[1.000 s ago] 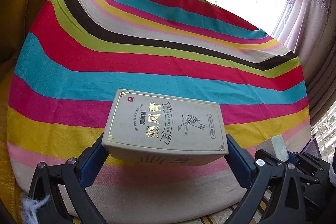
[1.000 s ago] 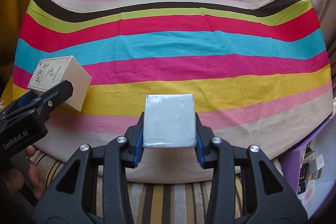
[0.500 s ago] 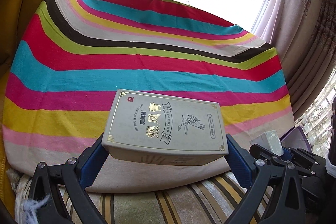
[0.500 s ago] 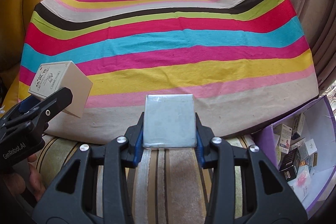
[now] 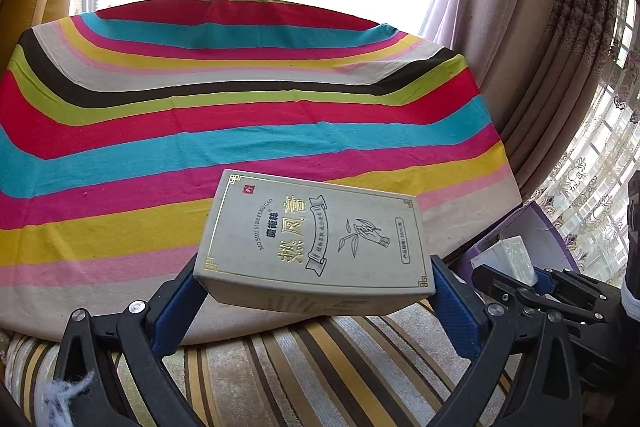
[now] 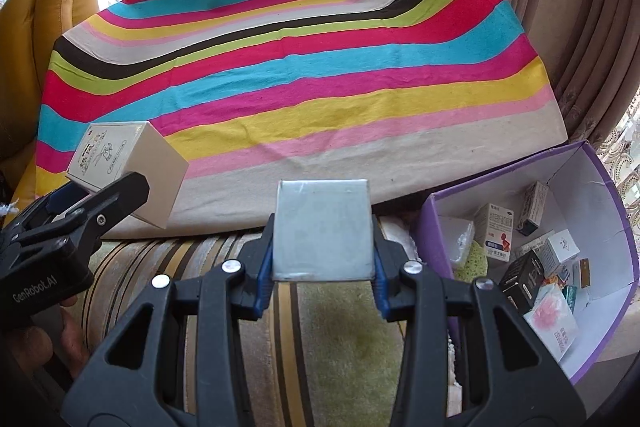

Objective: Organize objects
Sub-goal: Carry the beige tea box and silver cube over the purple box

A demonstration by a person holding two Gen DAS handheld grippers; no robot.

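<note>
Right gripper is clenched on a small silvery box, and its blue pads press the two side faces, so the box sits square and upright between them. I hold it this way, I think, so that it cannot twist while I carry it. Below it I see only the striped carpet, so the box is in the air and not over the tabletop.

Left gripper is also clenched, grasping a cream carton with gold lettering by its two short ends, the printed face turned up. The carton is wide, therefore the jaws stand far apart. It hangs over the near edge of the tabletop cloth.

To the right, beside the tabletop, stands a purple bin. Inside it lie already several small packages, in no order. I judge that both boxes are on the way to this bin, the silvery one being nearer to it.

Further away the striped cloth is bare, and behind it hang the curtains.
</note>
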